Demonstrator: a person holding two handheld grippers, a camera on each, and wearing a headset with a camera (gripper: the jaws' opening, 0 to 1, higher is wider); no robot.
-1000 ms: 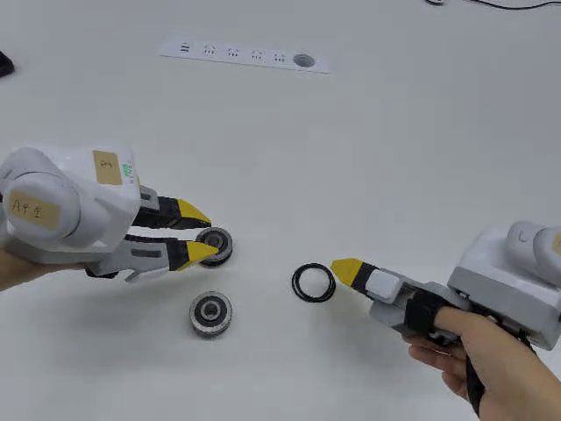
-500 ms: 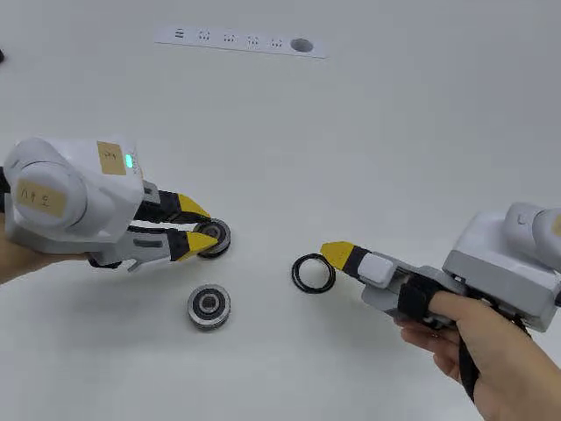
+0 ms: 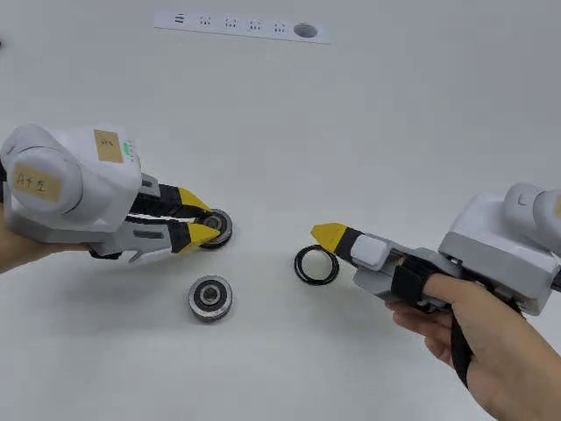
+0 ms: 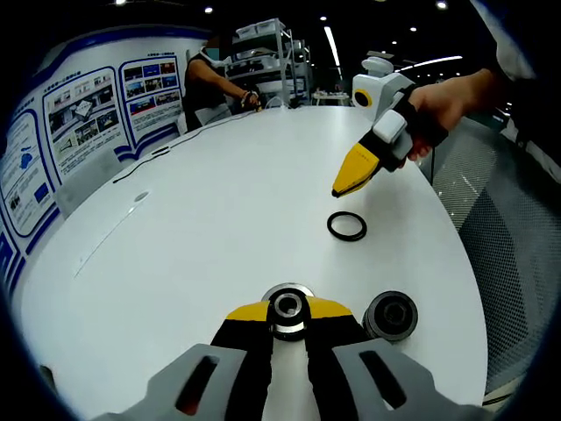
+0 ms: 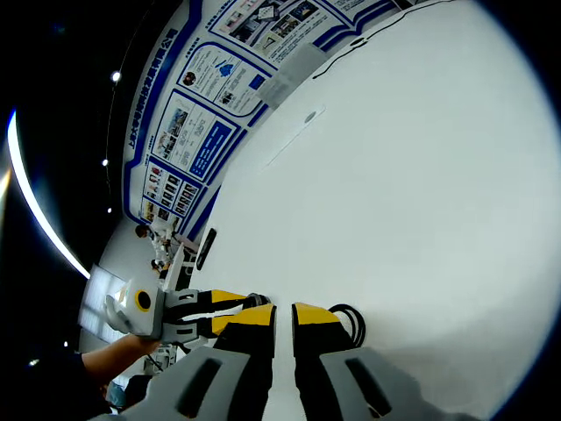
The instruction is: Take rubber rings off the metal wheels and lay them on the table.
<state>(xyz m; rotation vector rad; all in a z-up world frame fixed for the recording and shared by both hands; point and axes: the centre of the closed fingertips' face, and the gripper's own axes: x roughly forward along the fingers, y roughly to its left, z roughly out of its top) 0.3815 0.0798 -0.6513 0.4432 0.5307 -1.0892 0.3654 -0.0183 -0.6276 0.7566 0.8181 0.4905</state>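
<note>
My left gripper (image 3: pixel 202 223) is shut on a metal wheel (image 3: pixel 219 229) that rests on the white table; in the left gripper view the wheel (image 4: pixel 288 303) sits between the yellow tips (image 4: pixel 287 319). A second wheel (image 3: pixel 210 298), with a black rubber rim, lies just in front of it (image 4: pixel 390 316). A loose black rubber ring (image 3: pixel 316 265) lies flat on the table at the centre (image 4: pixel 347 226). My right gripper (image 3: pixel 330 235) hovers just beyond and right of the ring, its jaws together with nothing between them (image 5: pixel 282 314); the ring (image 5: pixel 352 323) shows beside its right jaw.
A white power strip (image 3: pixel 241 26) lies at the far edge of the table (image 3: pixel 394 114). A person's hand (image 3: pixel 491 342) holds the right gripper. A person stands by shelves (image 4: pixel 210 83) in the background of the left gripper view.
The right gripper's tip has drawn away from the ring's right side to a spot above and beyond it. The left gripper stays on the wheel; the ring has not moved.
</note>
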